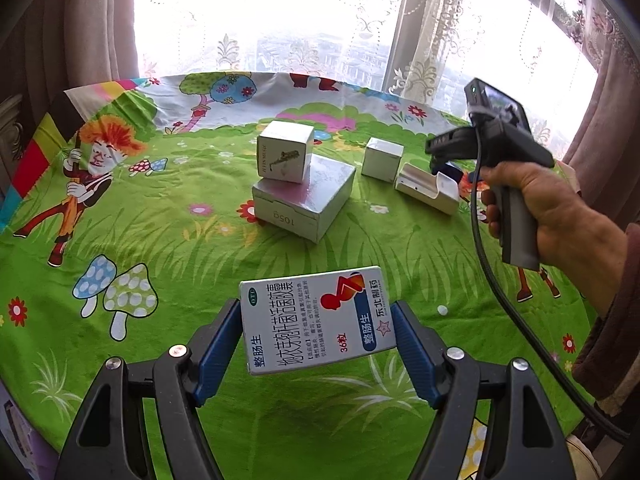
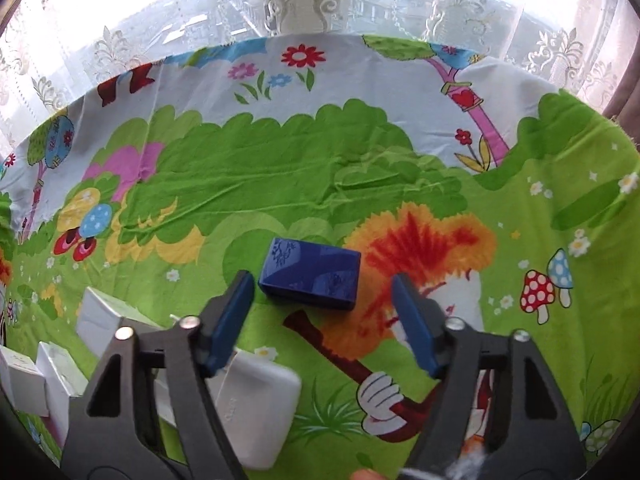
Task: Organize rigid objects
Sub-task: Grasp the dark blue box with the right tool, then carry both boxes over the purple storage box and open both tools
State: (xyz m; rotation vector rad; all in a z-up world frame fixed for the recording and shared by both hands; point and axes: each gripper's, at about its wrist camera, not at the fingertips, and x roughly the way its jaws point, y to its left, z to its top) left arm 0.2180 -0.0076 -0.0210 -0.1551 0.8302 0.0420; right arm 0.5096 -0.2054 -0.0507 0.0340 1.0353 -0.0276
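Between left gripper [image 1: 318,326] pads: flat glossy medicine box [image 1: 316,322], clamped; right gripper [image 2: 324,320] jaws apart above blue box [image 2: 310,278].

Black left gripper [image 1: 318,330] — blue pads, silver screws, bare hand [image 1: 536,204], maroon sleeve [image 1: 612,320], black cable [image 1: 504,296]

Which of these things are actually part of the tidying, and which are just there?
Part of the job:
medicine box, held in the left tool
blue box, ahead of the open right tool
stacked white boxes
small white box

Just there:
cartoon tablecloth
lace curtain
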